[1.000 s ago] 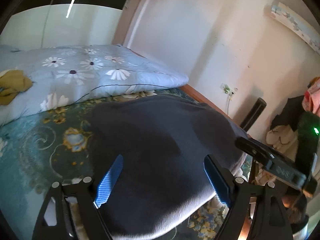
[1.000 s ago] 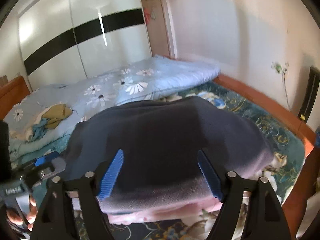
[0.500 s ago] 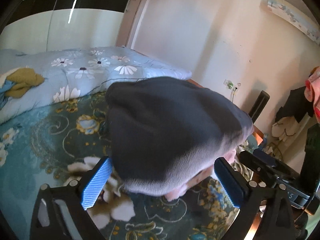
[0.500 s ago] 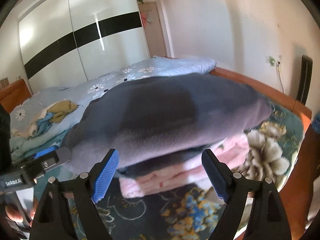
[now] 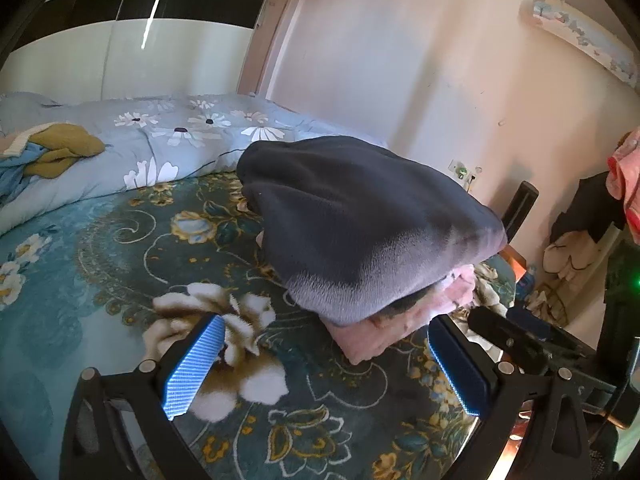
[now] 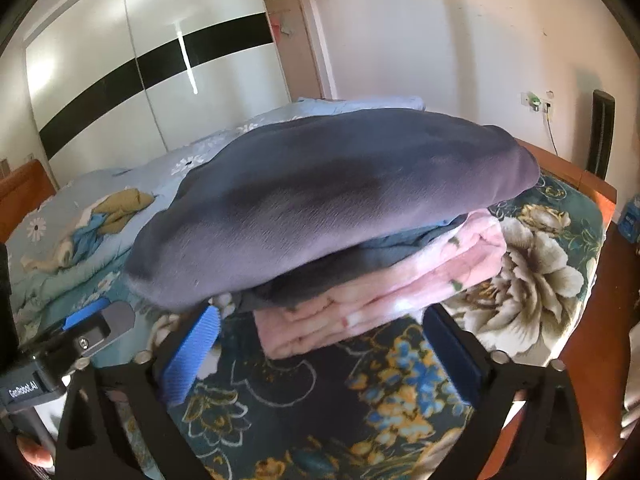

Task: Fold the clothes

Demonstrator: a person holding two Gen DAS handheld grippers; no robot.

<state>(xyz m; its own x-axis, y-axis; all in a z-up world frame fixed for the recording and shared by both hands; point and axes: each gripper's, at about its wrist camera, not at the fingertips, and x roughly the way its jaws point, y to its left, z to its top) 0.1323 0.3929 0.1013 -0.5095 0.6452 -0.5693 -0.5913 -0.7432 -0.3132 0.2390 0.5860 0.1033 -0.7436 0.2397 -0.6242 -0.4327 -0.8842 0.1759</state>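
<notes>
A folded dark grey fleece garment (image 5: 360, 220) (image 6: 320, 192) lies on top of a stack, over a thinner grey layer (image 6: 360, 260) and a folded pink garment (image 5: 400, 332) (image 6: 380, 292). The stack rests on the teal floral bedspread (image 5: 120, 248). My left gripper (image 5: 325, 332) is open, its blue pads just short of the stack's near corner and touching nothing. The jaws of my right gripper (image 6: 320, 320) are opening; the pink garment's near edge sits just beyond its tips, and no pad presses on it. Each gripper shows at the edge of the other's view.
A light-blue daisy quilt (image 5: 180, 140) lies behind the stack, with crumpled mustard and blue clothes (image 5: 60, 152) on it. The bed's wooden edge (image 6: 560, 164) runs along the right. Clothes (image 5: 592, 208) hang by the wall at the right. Bare bedspread stretches to the left.
Both grippers have drawn back from the dark grey garment and their jaws have widened. The garment, which was between the fingers, now lies free on the pink stack.
</notes>
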